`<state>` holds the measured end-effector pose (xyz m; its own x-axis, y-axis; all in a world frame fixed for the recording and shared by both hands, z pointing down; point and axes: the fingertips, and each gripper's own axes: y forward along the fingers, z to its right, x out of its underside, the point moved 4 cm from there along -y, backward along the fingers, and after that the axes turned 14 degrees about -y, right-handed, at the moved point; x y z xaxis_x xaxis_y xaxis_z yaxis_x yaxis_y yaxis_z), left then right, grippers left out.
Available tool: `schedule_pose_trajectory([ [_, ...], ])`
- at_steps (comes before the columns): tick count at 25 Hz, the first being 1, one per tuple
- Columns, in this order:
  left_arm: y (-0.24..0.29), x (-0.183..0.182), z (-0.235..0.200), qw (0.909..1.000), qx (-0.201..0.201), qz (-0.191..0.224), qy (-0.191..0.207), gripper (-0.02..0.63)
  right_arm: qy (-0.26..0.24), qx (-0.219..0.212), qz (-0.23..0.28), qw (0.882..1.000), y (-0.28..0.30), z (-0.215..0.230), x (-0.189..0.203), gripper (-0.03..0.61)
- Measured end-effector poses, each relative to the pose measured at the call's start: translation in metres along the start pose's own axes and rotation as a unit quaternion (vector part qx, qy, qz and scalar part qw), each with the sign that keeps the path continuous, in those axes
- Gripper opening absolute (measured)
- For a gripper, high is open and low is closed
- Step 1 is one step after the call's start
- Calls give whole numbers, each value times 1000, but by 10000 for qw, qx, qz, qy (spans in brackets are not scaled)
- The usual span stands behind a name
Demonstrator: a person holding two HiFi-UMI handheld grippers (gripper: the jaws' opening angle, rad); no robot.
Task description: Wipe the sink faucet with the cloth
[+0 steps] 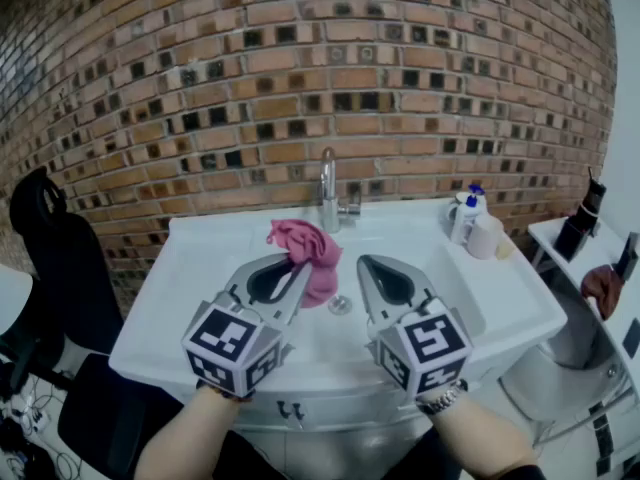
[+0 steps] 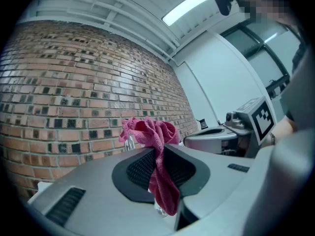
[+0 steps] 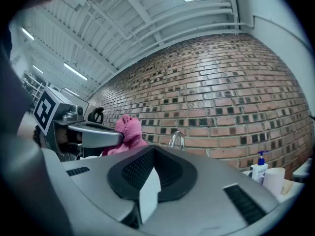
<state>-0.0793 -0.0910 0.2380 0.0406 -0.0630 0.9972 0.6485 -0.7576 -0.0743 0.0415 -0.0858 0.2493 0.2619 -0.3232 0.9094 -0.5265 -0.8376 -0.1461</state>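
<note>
left gripper: the left gripper (image 1: 297, 268) is clamped on the pink cloth (image 1: 310, 248). In its own view the jaws pinch a fold, with a tail hanging below and a bunched wad poking out past the tips.

right gripper: the right gripper (image 1: 365, 264) is clenched on nothing, jaws fully together. It sits alongside the left one, both over the front of the sink (image 1: 200, 243).

cloth position: it's in the air over the basin, short of the back ledge. The wad leads and nothing else is touching it, as far as I can see.

faucet: the chrome faucet (image 1: 329, 193) is at the back of the sink against the brick wall (image 1: 300, 68). It stands upright, so its long axis is vertical, with a curved top and a small lever sticking out to the side.

the key relation: the faucet is straight beyond the cloth, further back and a bit higher, roughly on the line between the two grippers. The cloth wad is nearer to it than either set of jaws. The left side is the one to go forward and up.

gap: cloth and faucet look apart, not touching. The left gripper view has a shiny bit peeking out beside the cloth that's probably the faucet, but it's too hidden to swear by.

progress guess: wiping hasn't visibly started.

other stuff: a soap bottle (image 1: 466, 213) is off to the right on the ledge and the drain (image 1: 340, 305) is below the cloth. Neither is in the way.
</note>
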Motion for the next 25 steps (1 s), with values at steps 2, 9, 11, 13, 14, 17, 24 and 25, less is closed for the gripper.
schedule_pose_trajectory([
  [2,10,1,-9,10000,28,7,67,57,-29,-16,40,10000,12,5,2,11],
  [9,46,-11,-35,9999,-10,53,145,57,-85,-107,104,9999,53,26,8,11],
  [11,56,-14,-42,9998,-56,69,199,57,-55,-114,121,9998,62,33,11,11],
  [13,68,-17,-49,9997,-78,62,206,57,-39,-92,129,9999,70,41,12,11],
  [14,74,-20,-52,9997,-60,67,207,57,-36,-79,121,9999,74,46,13,11],
  [17,92,-23,-61,9997,-60,23,232,57,-14,-51,110,9999,84,58,15,11],
  [24,127,-31,-77,9994,-134,18,318,57,6,82,264,9996,113,87,11,11],
  [25,130,-31,-79,9993,-149,10,332,57,-9,92,289,9995,117,89,12,11],
])
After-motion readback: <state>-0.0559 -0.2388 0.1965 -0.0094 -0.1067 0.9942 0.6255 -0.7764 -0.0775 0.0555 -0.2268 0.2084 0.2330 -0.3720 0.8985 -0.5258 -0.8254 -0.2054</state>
